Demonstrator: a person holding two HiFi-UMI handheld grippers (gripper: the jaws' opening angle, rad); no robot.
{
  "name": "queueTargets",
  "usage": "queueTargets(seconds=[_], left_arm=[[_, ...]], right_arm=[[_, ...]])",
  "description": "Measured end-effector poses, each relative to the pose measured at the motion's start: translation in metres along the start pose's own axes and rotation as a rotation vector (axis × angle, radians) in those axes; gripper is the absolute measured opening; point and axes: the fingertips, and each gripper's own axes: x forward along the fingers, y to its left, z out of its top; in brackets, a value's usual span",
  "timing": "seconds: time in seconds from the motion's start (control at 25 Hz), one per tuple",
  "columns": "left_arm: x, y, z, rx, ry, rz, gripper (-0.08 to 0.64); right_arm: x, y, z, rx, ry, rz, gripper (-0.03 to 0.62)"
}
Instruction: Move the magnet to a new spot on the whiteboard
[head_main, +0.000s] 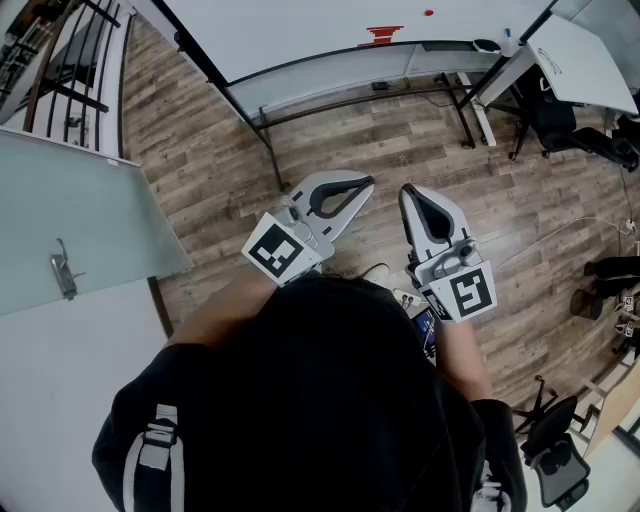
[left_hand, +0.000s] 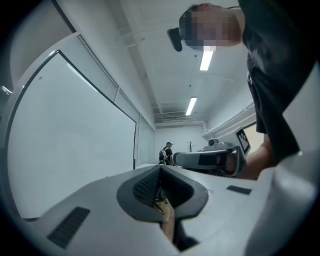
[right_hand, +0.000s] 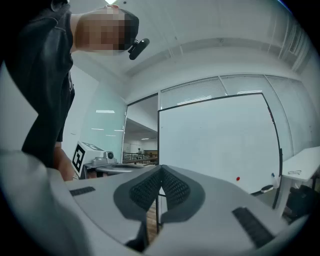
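Observation:
The whiteboard (head_main: 300, 30) stands on a wheeled frame ahead of me, across the wooden floor. A small round red magnet (head_main: 429, 13) sticks to it near the right side, and it shows as a red dot (right_hand: 237, 178) low on the board (right_hand: 215, 145) in the right gripper view. A red flat object (head_main: 381, 36) sits near the board's tray. My left gripper (head_main: 368, 183) and right gripper (head_main: 408, 190) are held level close to my body, well short of the board. Both are shut with nothing between the fingertips (left_hand: 161, 169) (right_hand: 160, 170).
A glass door with a metal handle (head_main: 65, 270) is at the left. A white desk (head_main: 580, 60) and a black chair (head_main: 565, 125) stand right of the board. Another chair (head_main: 555, 455) is at lower right. A person (left_hand: 167, 152) stands far off.

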Motion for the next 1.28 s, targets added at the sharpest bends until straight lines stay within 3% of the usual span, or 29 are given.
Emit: queueTargets(seconds=[0.68,1.28], left_arm=[[-0.005,-0.024,0.002,0.007,0.006,-0.013,0.005],[0.047,-0.053,-0.001,0.023,0.021,-0.016,0.005]], right_arm=[[-0.038,-0.017,0.001,0.056,-0.012,-0.104,-0.006],[-0.078,-0.054,-0.004,0.049,-0.009,-0.109,-0.006]])
